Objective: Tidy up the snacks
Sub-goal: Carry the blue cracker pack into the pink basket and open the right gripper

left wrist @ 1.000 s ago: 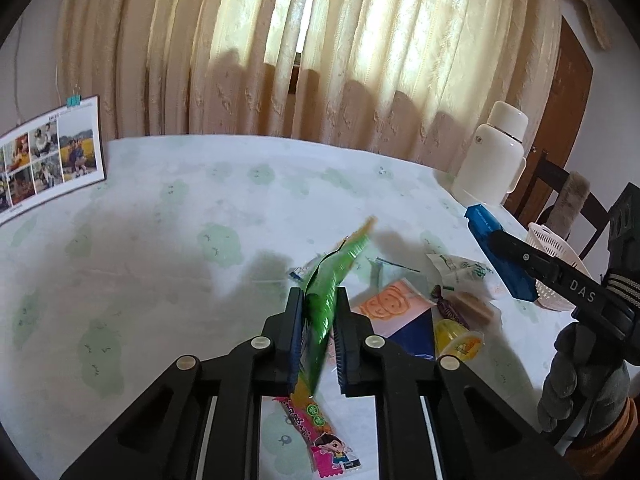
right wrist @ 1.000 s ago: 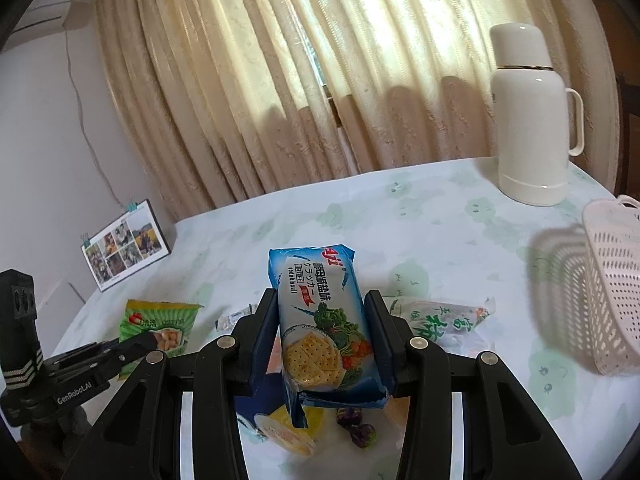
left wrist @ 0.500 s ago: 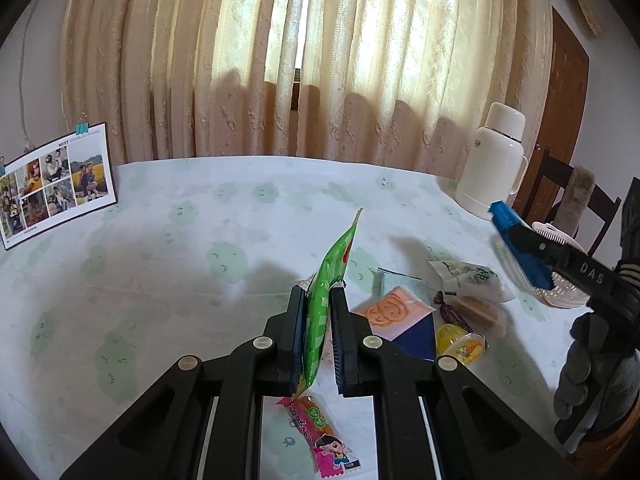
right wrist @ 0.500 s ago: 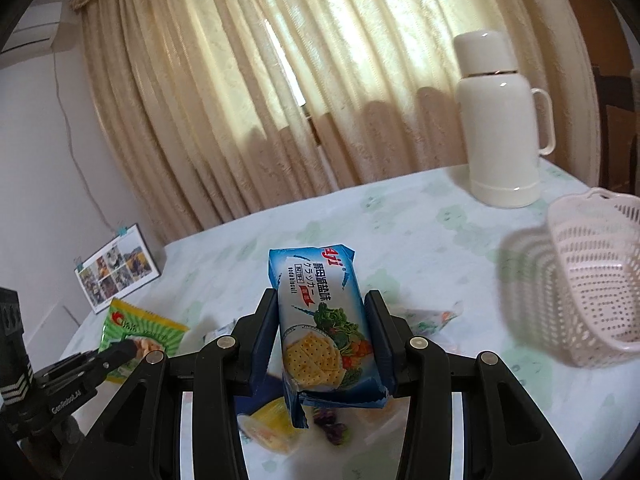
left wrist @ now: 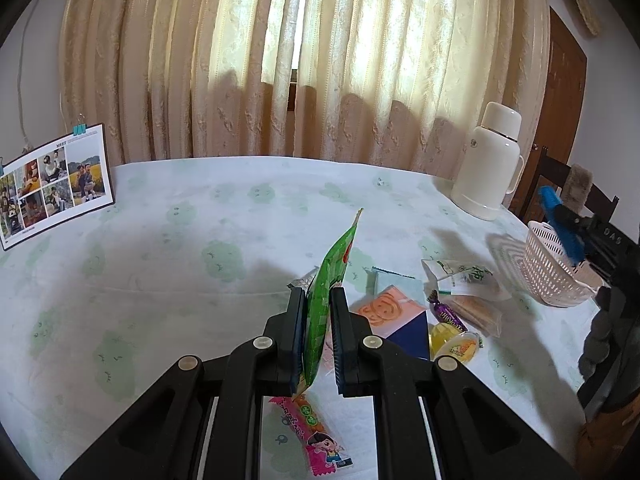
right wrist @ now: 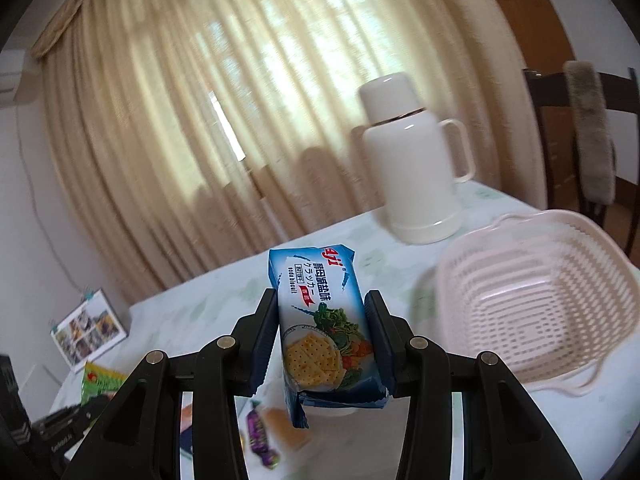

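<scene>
So right up close, a flat green snack bag is pinched edge-on by the left gripper, jaws squeezed nearly together on it, and it's lifted clear of the table. Under that gripper a pink candy stick is left lying on the cloth. Over on the other side, a blue cracker pack is clamped across its width by the right gripper, jaws set partway apart with the pack filling the gap, and it's carried above the table too.

A bit further out, a small heap is seen on the table: an orange-and-navy packet, a purple-wrapped candy, a yellow jelly cup, a plain biscuit pack and a white-and-green sachet. None of that looks sorted yet.

Beyond the pile, the pink basket is sat just right of the cracker pack, and as far as can be seen nothing's been put inside it. So the job is judged barely started: two snacks in the air, zero delivered, at least six on the cloth.

At the back, a white thermos and a clipped photo card are parked near the curtains.
</scene>
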The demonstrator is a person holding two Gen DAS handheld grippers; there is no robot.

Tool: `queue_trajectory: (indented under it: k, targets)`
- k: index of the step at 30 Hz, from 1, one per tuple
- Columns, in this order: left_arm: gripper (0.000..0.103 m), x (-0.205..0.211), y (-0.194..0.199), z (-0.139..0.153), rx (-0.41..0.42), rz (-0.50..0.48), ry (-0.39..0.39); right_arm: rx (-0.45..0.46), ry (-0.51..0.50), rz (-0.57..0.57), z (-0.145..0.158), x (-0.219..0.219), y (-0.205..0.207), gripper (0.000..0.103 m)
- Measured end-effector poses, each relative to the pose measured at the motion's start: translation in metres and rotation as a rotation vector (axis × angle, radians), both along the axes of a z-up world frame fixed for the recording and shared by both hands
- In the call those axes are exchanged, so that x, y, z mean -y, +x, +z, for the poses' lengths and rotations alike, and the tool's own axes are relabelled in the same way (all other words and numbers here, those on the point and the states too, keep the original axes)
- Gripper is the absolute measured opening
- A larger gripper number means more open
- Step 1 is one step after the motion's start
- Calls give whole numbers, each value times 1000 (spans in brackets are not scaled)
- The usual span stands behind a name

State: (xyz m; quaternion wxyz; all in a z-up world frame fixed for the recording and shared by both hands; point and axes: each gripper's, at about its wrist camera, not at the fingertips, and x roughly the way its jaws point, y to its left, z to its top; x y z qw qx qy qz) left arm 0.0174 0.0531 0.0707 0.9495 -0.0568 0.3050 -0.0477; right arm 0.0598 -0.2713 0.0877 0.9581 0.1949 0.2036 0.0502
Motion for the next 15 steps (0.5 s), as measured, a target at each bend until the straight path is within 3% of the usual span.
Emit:
queue_trajectory:
  k: [12, 14, 15]
  targets:
    - [10, -2, 4, 0, -8, 11, -24, -15, 13, -271, -3, 60, -11, 48]
    - [10, -3, 3, 3, -5, 16, -30, -18, 23, -311, -4, 67, -13, 68]
    - [10, -4, 3, 5, -3, 17, -35, -11, 24, -325, -4, 69, -15, 70]
